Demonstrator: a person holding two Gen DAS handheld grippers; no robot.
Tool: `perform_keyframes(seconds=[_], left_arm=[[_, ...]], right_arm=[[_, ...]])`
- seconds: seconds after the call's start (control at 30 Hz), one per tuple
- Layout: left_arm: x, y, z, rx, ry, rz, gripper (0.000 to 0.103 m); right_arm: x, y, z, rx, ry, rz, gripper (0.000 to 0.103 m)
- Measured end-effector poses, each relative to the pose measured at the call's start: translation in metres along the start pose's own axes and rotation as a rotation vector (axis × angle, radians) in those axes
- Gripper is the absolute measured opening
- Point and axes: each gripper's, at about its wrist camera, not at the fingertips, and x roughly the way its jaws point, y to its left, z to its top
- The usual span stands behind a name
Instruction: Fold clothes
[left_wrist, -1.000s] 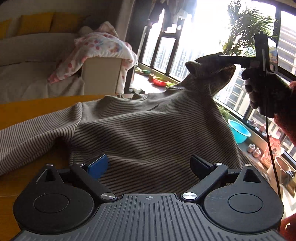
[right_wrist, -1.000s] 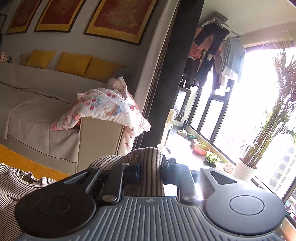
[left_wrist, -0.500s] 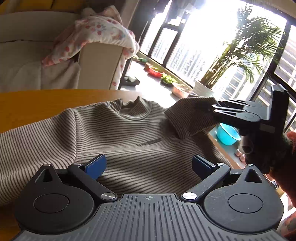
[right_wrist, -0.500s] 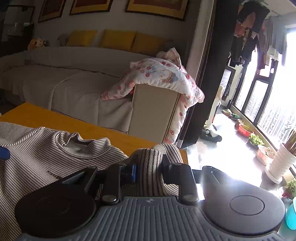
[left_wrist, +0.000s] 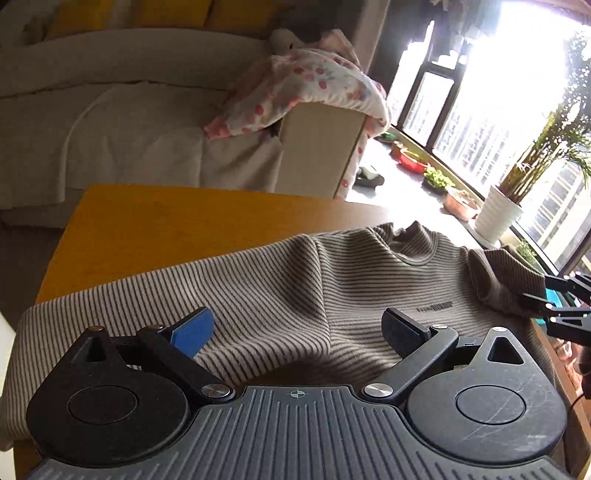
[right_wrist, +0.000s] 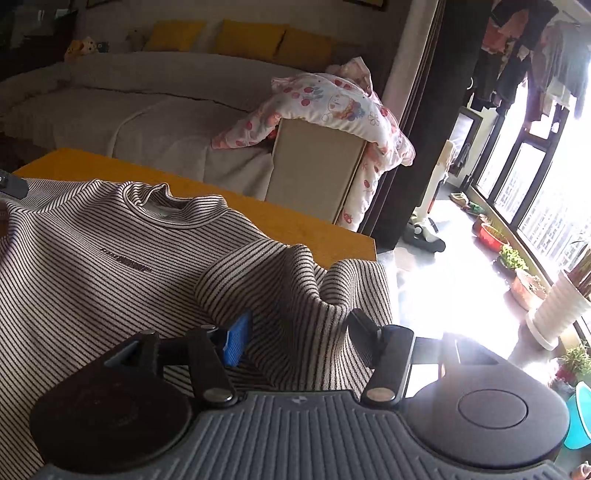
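A brown striped sweater (left_wrist: 303, 295) lies face up on the orange table (left_wrist: 166, 221), collar toward the far edge. It also shows in the right wrist view (right_wrist: 92, 266). My left gripper (left_wrist: 297, 328) is open and empty over the sweater's lower body. My right gripper (right_wrist: 299, 332) is open, its fingers either side of the bunched right sleeve (right_wrist: 314, 295), which rests on the table by the corner. The right gripper shows at the right edge of the left wrist view (left_wrist: 561, 302).
A sofa (right_wrist: 147, 110) with a floral blanket (right_wrist: 325, 103) stands behind the table. The table's far right corner (right_wrist: 369, 247) is near the sleeve. Plant pots (right_wrist: 554, 314) and a window line the floor at right.
My right gripper came down to the table with the sleeve and opened, letting the sleeve go. The sweater now lies flat. My left gripper stayed open above the sweater.
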Motion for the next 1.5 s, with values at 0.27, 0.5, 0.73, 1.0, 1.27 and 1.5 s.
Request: perform_keyframes(seconds=[0.27, 0.5, 0.73, 1.0, 1.27, 1.5], left_arm=[[-0.063, -0.080, -0.080, 0.357, 0.081, -0.078, 0.103], [-0.095, -0.106, -0.120, 0.455, 0.140, -0.127, 0.103], [-0.104, -0.127, -0.143, 0.566, 0.190, -0.141, 0.103], [-0.092, -0.085, -0.130, 0.484, 0.128, 0.200, 0.103], [-0.117, -0.055, -0.123, 0.424, 0.130, 0.244, 0.103], [-0.142, -0.050, -0.131, 0.260, 0.267, -0.184, 0.103]], right_arm=[[-0.114, 0.023, -0.040, -0.199, -0.079, 0.049, 0.065], [-0.187, 0.058, -0.113, -0.332, 0.053, 0.219, 0.066], [-0.186, 0.069, -0.124, -0.220, -0.045, 0.063, 0.066], [-0.178, 0.047, -0.114, -0.135, -0.050, 0.014, 0.061], [-0.174, 0.033, -0.137, -0.057, -0.002, -0.089, 0.060], [-0.191, 0.032, -0.147, -0.140, 0.018, 0.063, 0.065]])
